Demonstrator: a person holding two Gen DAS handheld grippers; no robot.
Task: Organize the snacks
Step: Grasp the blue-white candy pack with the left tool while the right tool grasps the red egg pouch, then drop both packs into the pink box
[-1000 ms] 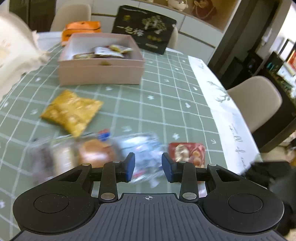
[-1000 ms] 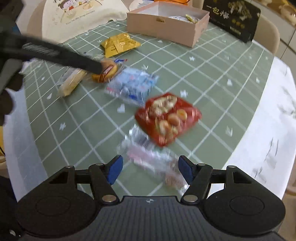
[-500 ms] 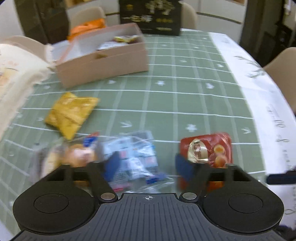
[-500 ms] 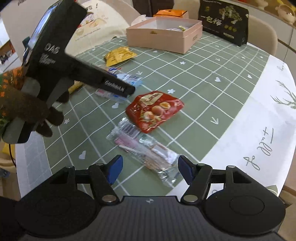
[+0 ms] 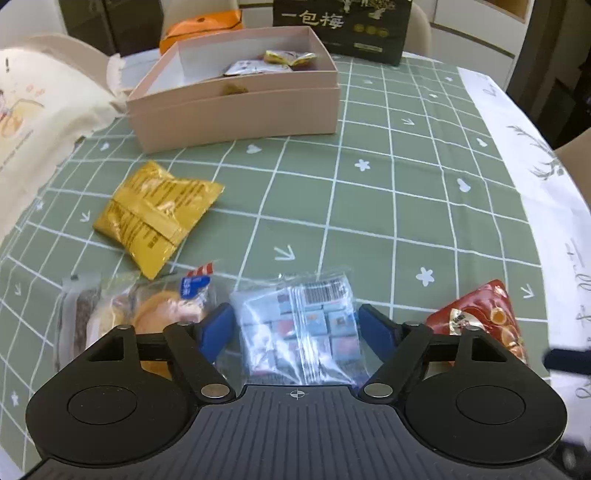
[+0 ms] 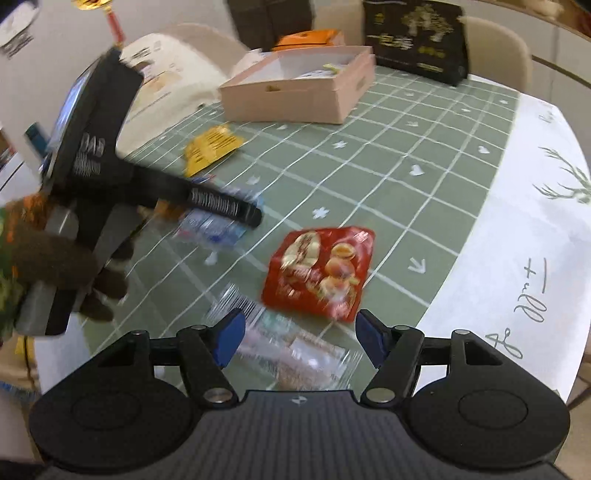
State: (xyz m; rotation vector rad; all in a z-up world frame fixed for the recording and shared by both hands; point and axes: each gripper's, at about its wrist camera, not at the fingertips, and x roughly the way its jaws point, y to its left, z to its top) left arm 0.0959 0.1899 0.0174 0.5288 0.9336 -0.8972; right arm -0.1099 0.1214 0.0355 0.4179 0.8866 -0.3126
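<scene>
- Clear plastic wraps the cube pack (image 5: 299,325), a flat bag of small blue and pink squares with a barcode near its far edge; it lies on the cloth (image 5: 388,206) between the blue fingertips of the left gripper (image 5: 297,326), whose jaws stand apart on either side of it, and I cannot tell if they touch it.
- Left of that pack, a clear-wrapped bun (image 5: 166,314) with a blue label lies just beside another clear bag (image 5: 79,321) of darker cake.
- At the right, a glossy red pack (image 5: 480,321) printed with round orange shapes lies near the cloth's white border.
- In the right wrist view, the right gripper (image 6: 297,334) is spread wide over a long clear packet (image 6: 291,350), blurred, lying across the gap between its fingers; contact cannot be judged.
- Just beyond it sits the red pack (image 6: 321,269), and further left the left gripper (image 6: 255,218) reaches over the cube pack (image 6: 210,229), held by a gloved hand (image 6: 55,266).
- Farther out, a crinkled yellow pouch (image 5: 155,214) lies seam-up with dark print, apart from the rest.
- Beyond it, an open pink box (image 5: 236,107) holds a few small wrapped snacks (image 5: 269,62) at its far right.
- Behind the box stand a black carton (image 5: 340,26) with gold lettering and an orange bag (image 5: 199,29); a cream printed bag (image 5: 33,110) lies at the left.
</scene>
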